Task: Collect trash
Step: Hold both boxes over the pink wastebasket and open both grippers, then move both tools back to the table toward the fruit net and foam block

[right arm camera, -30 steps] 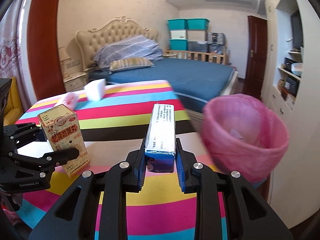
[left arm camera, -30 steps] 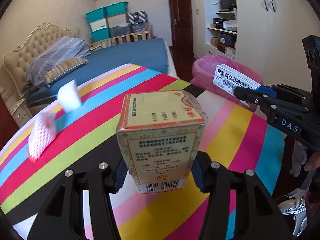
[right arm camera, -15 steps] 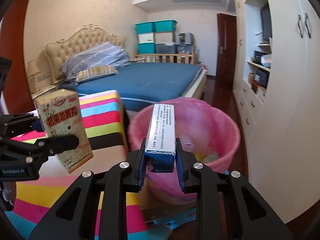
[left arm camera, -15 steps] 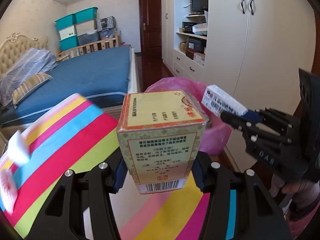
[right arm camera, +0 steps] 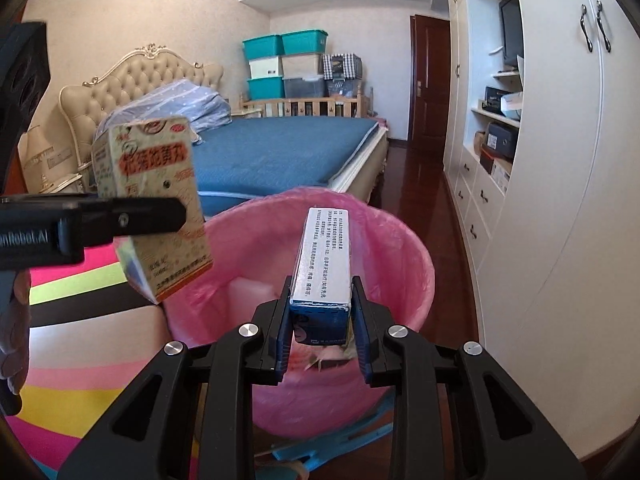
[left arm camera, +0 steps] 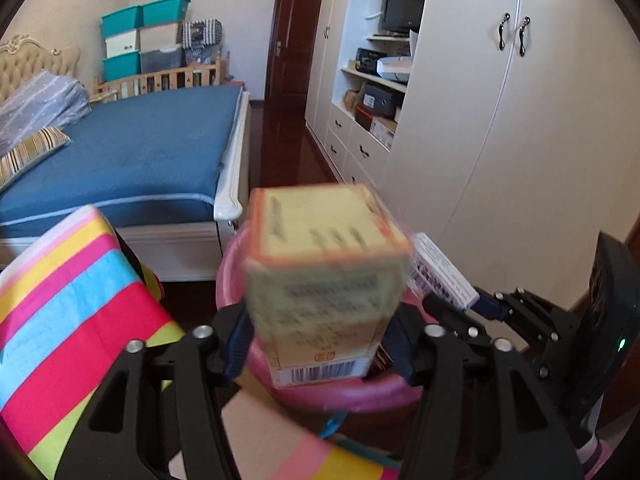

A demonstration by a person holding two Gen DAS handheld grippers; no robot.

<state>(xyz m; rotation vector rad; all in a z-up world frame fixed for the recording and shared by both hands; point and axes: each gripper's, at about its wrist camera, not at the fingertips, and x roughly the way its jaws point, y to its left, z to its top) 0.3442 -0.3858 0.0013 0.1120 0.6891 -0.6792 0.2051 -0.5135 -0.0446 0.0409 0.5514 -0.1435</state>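
Pink-lined trash bin (right arm camera: 400, 272) beside the striped table's edge (left arm camera: 72, 312), left gripper (left arm camera: 320, 344) jaws just opening, yellow medicine box (left arm camera: 324, 280) blurred, loose between them above the bin, right gripper (right arm camera: 322, 328) jaws parting around a narrow blue-white carton (right arm camera: 324, 260) over the bin.

Blurred, perhaps loose, box (left arm camera: 324, 280) over bin (left arm camera: 344, 394)

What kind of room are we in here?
A bedroom, most likely: a bed with a tufted headboard, white built-in wardrobes, and storage bins stacked along the far wall.
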